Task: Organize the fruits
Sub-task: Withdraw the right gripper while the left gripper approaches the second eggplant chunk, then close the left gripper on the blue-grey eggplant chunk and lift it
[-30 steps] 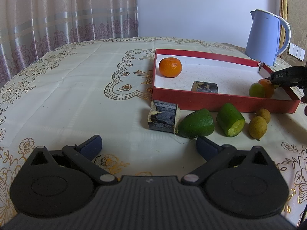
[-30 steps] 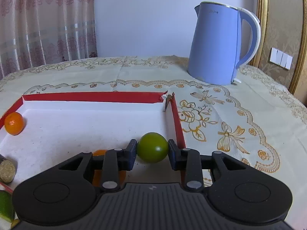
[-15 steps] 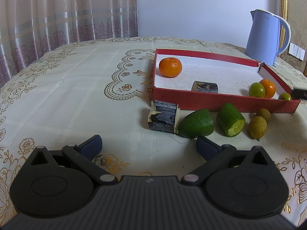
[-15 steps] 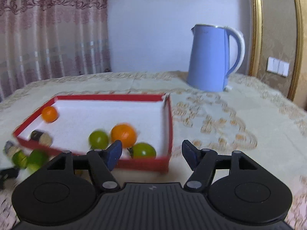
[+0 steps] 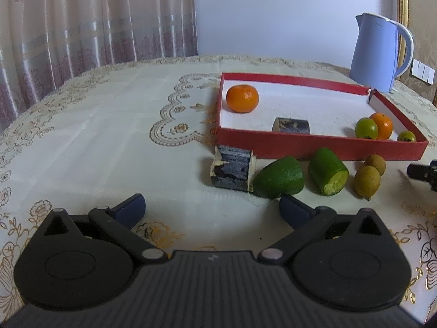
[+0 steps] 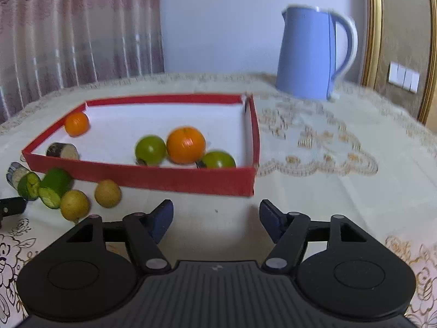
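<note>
A red tray [image 5: 314, 145] [image 6: 142, 176] holds an orange [image 5: 242, 99] at its left, a dark sugarcane piece [image 5: 291, 125], and at its right an orange [image 6: 186, 144] with two green fruits [image 6: 150, 149] [image 6: 218, 160]. In front of the tray lie a sugarcane piece [image 5: 232, 171], two green cut pieces [image 5: 279, 181] [image 5: 329, 175] and two yellow-brown fruits [image 5: 366, 181] [image 6: 108, 193]. My left gripper [image 5: 211, 209] is open and empty, low over the cloth before them. My right gripper [image 6: 215, 217] is open and empty, just outside the tray's near right corner.
A blue kettle [image 6: 314, 53] [image 5: 378, 52] stands behind the tray's far right corner. The table has a cream embroidered cloth [image 5: 95, 136]. A curtain [image 5: 82, 27] hangs behind on the left. The right gripper's tip [image 5: 422, 172] shows at the left wrist view's right edge.
My right gripper opened, left the green fruit in the tray's right corner, and pulled back out of the tray toward me. The left gripper has not moved.
</note>
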The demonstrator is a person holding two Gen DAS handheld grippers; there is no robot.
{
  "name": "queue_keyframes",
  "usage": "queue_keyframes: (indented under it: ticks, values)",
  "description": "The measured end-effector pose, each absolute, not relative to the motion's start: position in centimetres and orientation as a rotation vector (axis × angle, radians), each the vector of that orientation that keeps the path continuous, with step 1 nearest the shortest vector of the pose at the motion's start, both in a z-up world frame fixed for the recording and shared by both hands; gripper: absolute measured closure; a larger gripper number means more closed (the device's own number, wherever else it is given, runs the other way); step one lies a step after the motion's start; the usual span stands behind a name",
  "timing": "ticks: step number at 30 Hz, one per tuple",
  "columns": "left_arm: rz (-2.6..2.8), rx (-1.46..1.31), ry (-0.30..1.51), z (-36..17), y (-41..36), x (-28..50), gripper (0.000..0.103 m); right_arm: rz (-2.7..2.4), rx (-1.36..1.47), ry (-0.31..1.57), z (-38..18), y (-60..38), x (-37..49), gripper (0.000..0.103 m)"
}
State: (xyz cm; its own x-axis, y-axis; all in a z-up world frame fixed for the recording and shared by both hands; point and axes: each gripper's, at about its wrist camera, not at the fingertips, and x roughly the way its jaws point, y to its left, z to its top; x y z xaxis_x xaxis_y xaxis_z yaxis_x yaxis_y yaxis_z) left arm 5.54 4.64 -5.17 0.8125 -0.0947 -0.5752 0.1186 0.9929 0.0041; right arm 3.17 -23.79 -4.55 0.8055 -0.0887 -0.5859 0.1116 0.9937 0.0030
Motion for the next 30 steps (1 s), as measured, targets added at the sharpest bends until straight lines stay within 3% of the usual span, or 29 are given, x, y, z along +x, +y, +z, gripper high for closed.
queue_keyframes:
  ticks: [3,18,22,25,30]
  values:
    - [-0.13,0.013,0.598,-4.7,5.1,5.3,0.0,-0.12,0.051,0.634,-4.7,-24.1,3.3,0.028]
    - [-0.105,0.013,0.584,-3.3,6.0,8.2,0.0,-0.123,0.044,0.637,-4.7,-24.0,3.2,0.026]
    - [-0.127,-0.05,0.618,-3.5,7.6,8.8,0.008,-0.138,0.048,0.644,-4.8,-24.1,3.3,0.018]
    - [-0.137,-0.065,0.624,-3.6,7.9,8.8,0.008,-0.138,0.049,0.645,-4.8,-24.1,3.3,0.018]
    - [-0.146,0.009,0.646,-4.3,6.4,9.2,0.018,-0.138,0.049,0.645,-4.8,-24.1,3.3,0.018]
